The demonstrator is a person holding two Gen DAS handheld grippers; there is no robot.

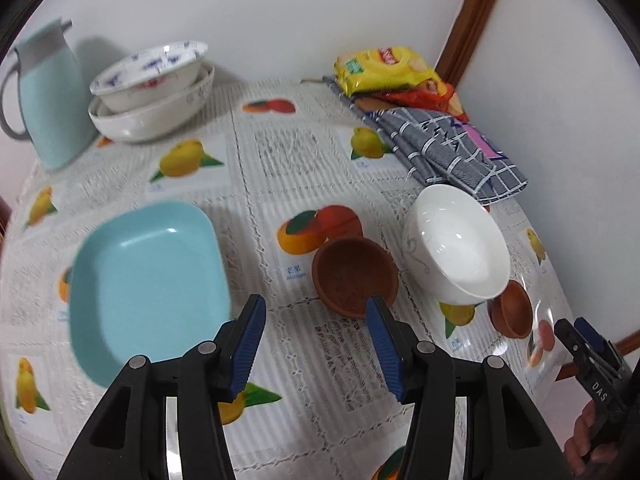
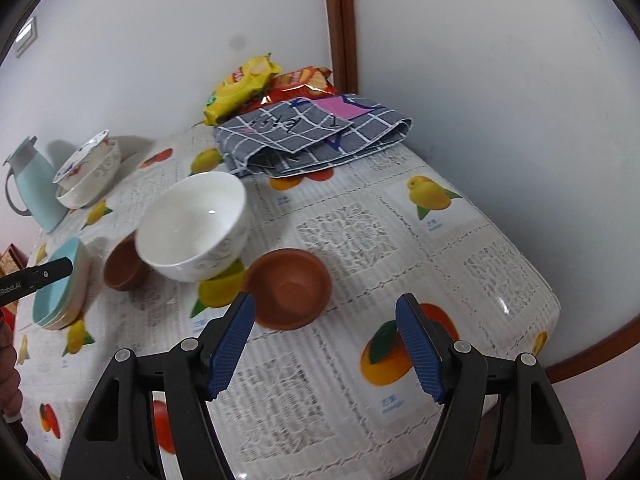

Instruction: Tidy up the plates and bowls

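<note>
A light blue rectangular plate (image 1: 148,284) lies on the fruit-print tablecloth, just left of my left gripper (image 1: 316,312), which is open and holds nothing. A brown bowl (image 1: 354,276) sits right ahead of its right finger. Beside that bowl a white bowl (image 1: 460,244) leans tilted, with a second brown bowl (image 1: 512,314) under its right side. At the back left, a floral bowl rests inside a wider white bowl (image 1: 152,116). My right gripper (image 2: 326,310) is open and empty; the nearer brown bowl (image 2: 288,286) lies just beyond its left finger, and the white bowl (image 2: 192,226) stands behind it.
A pale blue jug (image 1: 44,96) stands at the back left by the wall. A folded grey checked cloth (image 1: 448,148) and yellow and red snack bags (image 1: 384,68) occupy the back right corner. The table's right edge (image 2: 552,320) drops off near my right gripper.
</note>
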